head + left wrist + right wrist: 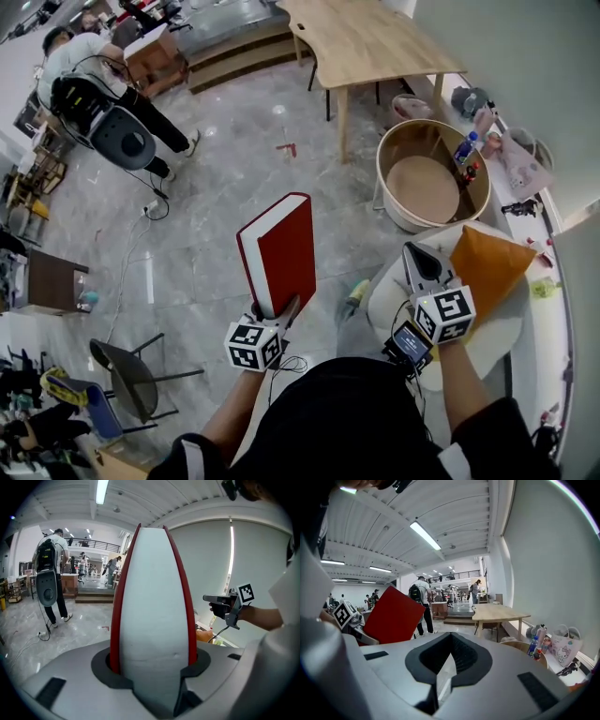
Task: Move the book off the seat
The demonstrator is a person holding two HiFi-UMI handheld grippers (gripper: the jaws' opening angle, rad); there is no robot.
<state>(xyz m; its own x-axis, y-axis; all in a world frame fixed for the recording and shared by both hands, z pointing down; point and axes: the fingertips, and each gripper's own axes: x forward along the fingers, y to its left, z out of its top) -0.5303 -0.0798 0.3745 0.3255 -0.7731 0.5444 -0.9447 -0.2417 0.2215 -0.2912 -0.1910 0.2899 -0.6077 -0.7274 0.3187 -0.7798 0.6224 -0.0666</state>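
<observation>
Grey marble floor (216, 169) spreads under everything in a big open workroom. Far off beyond the left gripper (274, 314), to its left, a person (89, 70) with a backpack stands with their back turned. The left gripper's jaws are partly open and clamped on the bottom end of the red book (281, 248), one pad on each cover, with the white page block facing its camera. The book stands upright above that gripper, held in the air over the floor, clear of the seat (502, 328) and well to its left. To the book's right, the right gripper (422, 265) has its jaw tips drawn together with nothing between them. It hangs over the white seat's near left edge. An orange cushion (487, 262) lies on the seat just right of this gripper. Ahead of it stand a round wooden tub (394, 155) and, further off, a pale wooden table (375, 37)
</observation>
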